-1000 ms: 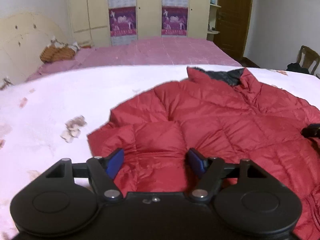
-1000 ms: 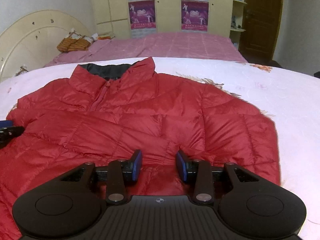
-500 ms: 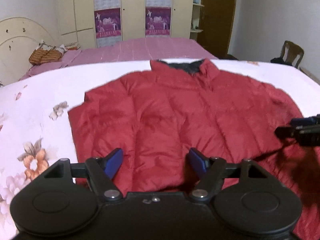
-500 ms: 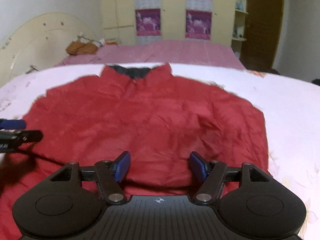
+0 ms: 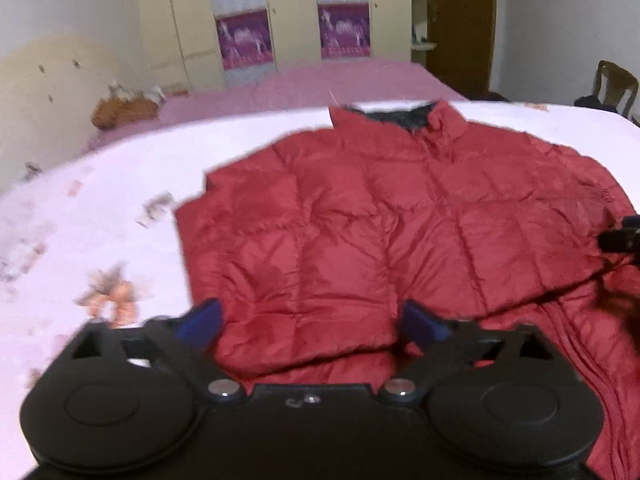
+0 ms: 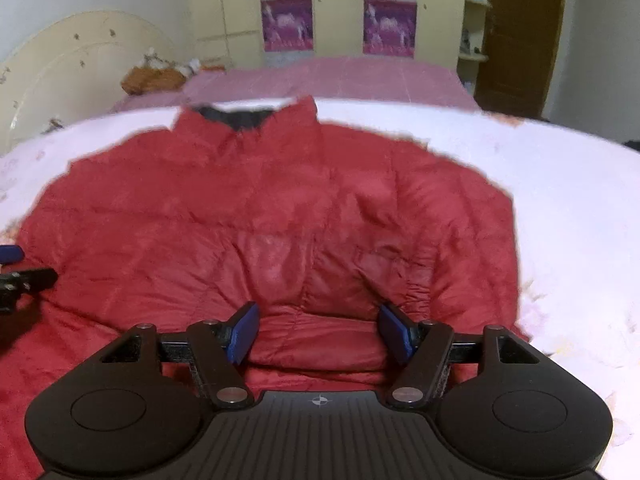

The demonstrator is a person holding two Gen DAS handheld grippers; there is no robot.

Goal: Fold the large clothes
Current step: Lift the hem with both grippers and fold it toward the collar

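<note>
Since a second ago both grippers are pulled back from the jacket (image 5: 360, 232); more of it and the bed (image 5: 100, 240) shows in each view. The left gripper (image 5: 312, 320) has just been opening its jaws, now spread wide, nothing pinched; red fabric only shows behind the gap. The right gripper (image 6: 322, 332) has also just opened; its jaws stand apart, no pad pressing cloth as far as I can tell.

The jacket lies flat on the bed's white floral sheet, collar (image 6: 240, 118) at the far end, hem near the grippers. The near part looks doubled: a puffy quilted layer ends in an edge by the left jaws, with another red layer under it running off to the right. So I judge one fold is likely done and just let go. Left to do: further folds to make a compact bundle, and smoothing.

Left view only: the folded edge and the lower layer beside it, a chair (image 5: 614, 84) at far right, and the right gripper's tip poking in at the right border. Right view only: the jacket's right side down to the sheet, a bunched dent between the jaws, and the left gripper's blue-tipped finger at the left border. Both views are blurred, so seams are hard to read.
</note>
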